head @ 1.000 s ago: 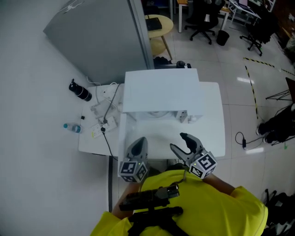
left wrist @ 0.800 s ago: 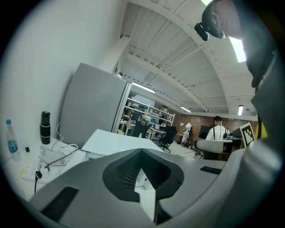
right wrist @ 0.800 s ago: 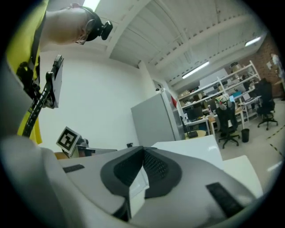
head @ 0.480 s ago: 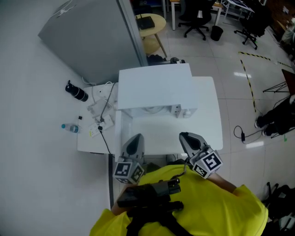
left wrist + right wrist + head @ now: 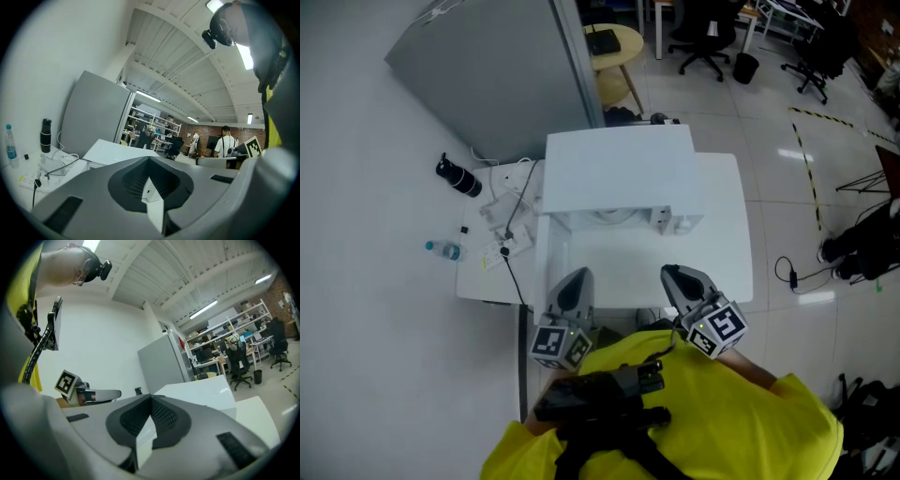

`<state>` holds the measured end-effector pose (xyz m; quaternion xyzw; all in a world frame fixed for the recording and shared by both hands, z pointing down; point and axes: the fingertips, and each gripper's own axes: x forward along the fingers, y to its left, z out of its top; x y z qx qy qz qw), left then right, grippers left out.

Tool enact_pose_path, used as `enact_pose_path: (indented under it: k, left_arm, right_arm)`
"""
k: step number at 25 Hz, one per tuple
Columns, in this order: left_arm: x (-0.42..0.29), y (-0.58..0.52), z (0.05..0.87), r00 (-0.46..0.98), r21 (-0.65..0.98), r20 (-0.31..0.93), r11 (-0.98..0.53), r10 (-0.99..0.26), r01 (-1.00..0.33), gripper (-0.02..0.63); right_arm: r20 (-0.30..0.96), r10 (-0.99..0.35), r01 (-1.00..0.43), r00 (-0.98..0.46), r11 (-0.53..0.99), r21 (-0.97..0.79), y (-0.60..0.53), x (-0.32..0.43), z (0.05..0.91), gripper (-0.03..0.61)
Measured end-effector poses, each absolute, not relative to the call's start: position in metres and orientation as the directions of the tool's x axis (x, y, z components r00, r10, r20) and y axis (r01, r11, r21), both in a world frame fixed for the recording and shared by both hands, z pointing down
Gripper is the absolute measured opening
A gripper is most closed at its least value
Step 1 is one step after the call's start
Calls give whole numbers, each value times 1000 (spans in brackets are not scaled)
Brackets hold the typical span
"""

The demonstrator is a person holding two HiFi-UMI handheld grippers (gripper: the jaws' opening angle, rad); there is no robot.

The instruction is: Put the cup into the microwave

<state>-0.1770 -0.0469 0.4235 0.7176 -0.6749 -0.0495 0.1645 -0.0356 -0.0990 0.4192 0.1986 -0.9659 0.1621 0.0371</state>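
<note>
The left gripper (image 5: 576, 277) and right gripper (image 5: 672, 275) are hovering over the desk's (image 5: 724, 253) near edge, their jaws closed and empty. What looks like the cup (image 5: 613, 215) is sitting just in front of the microwave (image 5: 619, 169).

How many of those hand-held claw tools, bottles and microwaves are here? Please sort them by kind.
Claw tools: 2, the left gripper and the right gripper
Bottles: 2, the black bottle and the water bottle
Microwaves: 1, the microwave
Total: 5

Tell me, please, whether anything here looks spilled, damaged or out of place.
Nothing is spilled or damaged. Cables lie loosely tangled on the side table; the water bottle and black flask stand upright.
</note>
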Motion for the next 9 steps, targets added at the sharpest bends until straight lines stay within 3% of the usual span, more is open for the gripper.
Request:
enact_pose_path:
  k: [9]
  left_arm:
    - [-179, -42, 433, 64, 300, 196, -2, -979, -954, -5]
  right_arm:
    - [139, -369, -394, -919, 868, -301, -97, -42, 429, 2]
